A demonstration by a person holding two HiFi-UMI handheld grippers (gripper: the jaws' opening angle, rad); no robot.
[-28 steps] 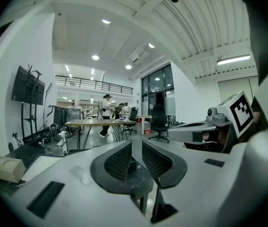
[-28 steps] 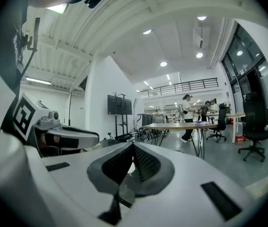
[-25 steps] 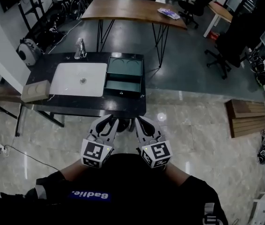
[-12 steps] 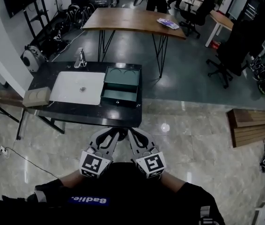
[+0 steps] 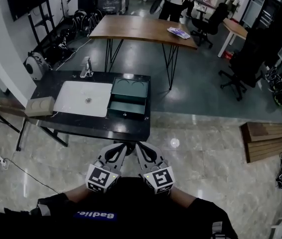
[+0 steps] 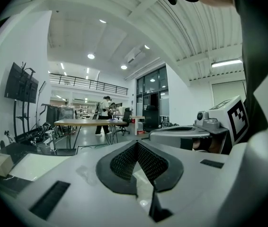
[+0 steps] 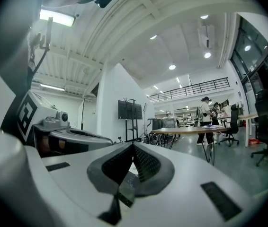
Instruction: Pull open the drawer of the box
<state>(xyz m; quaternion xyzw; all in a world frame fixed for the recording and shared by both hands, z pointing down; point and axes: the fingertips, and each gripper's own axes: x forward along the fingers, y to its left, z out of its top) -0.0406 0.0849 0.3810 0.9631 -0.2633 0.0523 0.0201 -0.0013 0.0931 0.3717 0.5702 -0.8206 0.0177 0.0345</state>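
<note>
- I am holding both tongs low against my body, at the bottom centre of the head view. The left tongs (image 5: pixel 122 145) and the right tongs (image 5: pixel 139 145) are each pinched fully together, with nothing between them.
- The box (image 5: pixel 129 88) is sitting on the black desk (image 5: pixel 81 123) near its right end, just beside a white basin (image 5: pixel 83 97) and well apart from my tongs.
- The drawer (image 5: pixel 126 107) is facing me, with a small pale knob (image 5: pixel 126 114) low on its front.
- I am judging the box to be rigid and fairly light, so a hard tug may drag the whole thing toward the desk edge. I am thinking one of the tongs should brace the top while the other pulls.
- I am expecting the knob to be a small, slippery hold, so I should pinch it squarely and pull straight out.
- The head view is showing me the box, the drawer and both tongs together, but not clearly whether the drawer is already partly out.
- The two gripper views are showing the tips meeting, which the head view leaves unclear. They are aiming up into the room at the ceiling and a far wooden table (image 5: pixel 143 30), and I am not finding the drawer in them.
</note>
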